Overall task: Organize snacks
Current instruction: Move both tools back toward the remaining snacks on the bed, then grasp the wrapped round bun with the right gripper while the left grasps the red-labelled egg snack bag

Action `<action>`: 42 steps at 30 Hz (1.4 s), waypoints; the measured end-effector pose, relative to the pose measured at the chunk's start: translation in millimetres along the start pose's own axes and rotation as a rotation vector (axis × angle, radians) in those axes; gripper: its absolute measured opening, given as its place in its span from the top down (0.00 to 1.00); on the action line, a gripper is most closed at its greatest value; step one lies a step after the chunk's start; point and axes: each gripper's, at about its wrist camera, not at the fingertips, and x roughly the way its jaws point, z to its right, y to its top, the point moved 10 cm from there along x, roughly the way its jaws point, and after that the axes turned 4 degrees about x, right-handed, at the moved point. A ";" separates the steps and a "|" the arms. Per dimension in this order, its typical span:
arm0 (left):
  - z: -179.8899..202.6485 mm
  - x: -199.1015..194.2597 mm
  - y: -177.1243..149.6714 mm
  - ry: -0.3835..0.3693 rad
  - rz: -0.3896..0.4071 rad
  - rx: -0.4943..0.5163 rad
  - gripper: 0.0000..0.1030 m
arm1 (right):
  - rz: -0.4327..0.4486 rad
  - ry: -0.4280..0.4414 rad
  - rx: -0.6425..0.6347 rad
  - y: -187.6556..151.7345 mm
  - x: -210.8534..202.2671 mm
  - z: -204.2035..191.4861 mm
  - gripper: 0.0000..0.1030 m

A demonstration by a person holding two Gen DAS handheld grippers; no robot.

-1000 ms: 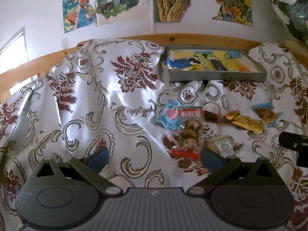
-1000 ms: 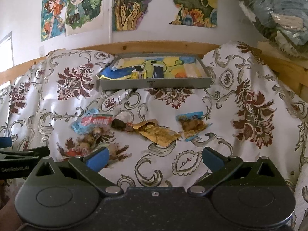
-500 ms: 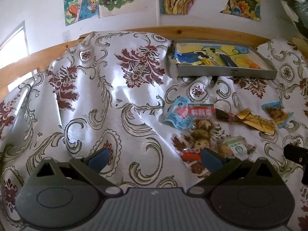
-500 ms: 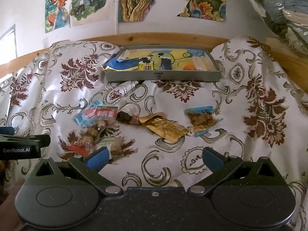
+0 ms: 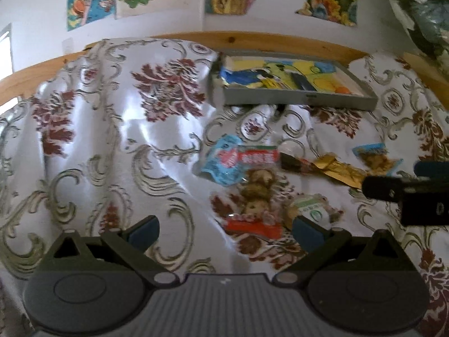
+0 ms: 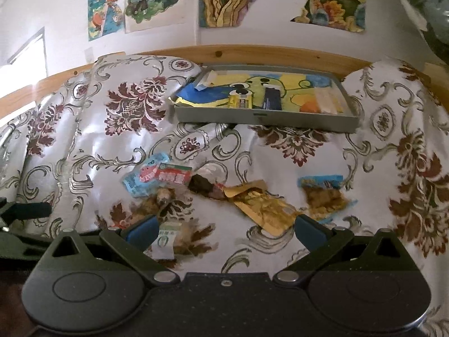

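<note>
Several snack packets lie on a floral cloth. Among them are a light blue packet (image 6: 143, 178), a red-labelled clear packet (image 5: 256, 188), a gold packet (image 6: 263, 209), a blue-topped packet (image 6: 324, 192) and a green-and-white packet (image 6: 165, 240). A grey tray (image 6: 261, 119) with a cartoon lining holds several small packets near the back rail. My left gripper (image 5: 224, 231) is open above the cloth, just left of the red-labelled packet. My right gripper (image 6: 224, 229) is open over the gold packet, holding nothing. The right gripper's finger (image 5: 404, 189) shows at the left wrist view's right edge.
A wooden rail (image 6: 252, 53) runs behind the cloth below a wall with posters (image 6: 134, 2). The cloth (image 5: 98, 140) lies in rumpled folds at the left. Bagged bundles (image 5: 421, 14) hang at the upper right.
Both grippers have moved forward and lower toward the snack pile, so the packets look larger. Both stay open.
</note>
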 end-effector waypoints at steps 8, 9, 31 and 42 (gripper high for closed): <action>-5.4 17.2 7.7 0.000 -0.019 -0.001 0.00 | -0.018 0.005 -0.017 0.7 18.8 5.9 0.01; -6.5 20.3 9.5 0.000 -0.023 0.001 0.00 | -0.024 0.008 -0.021 -1.0 21.4 5.9 0.01; 17.0 81.1 29.4 -0.200 -0.121 0.039 0.21 | -0.078 0.136 -0.146 -35.2 60.9 -50.6 0.10; 23.5 98.1 16.0 -0.236 -0.207 0.030 0.41 | -0.060 0.062 -0.176 -36.2 69.6 -51.7 0.23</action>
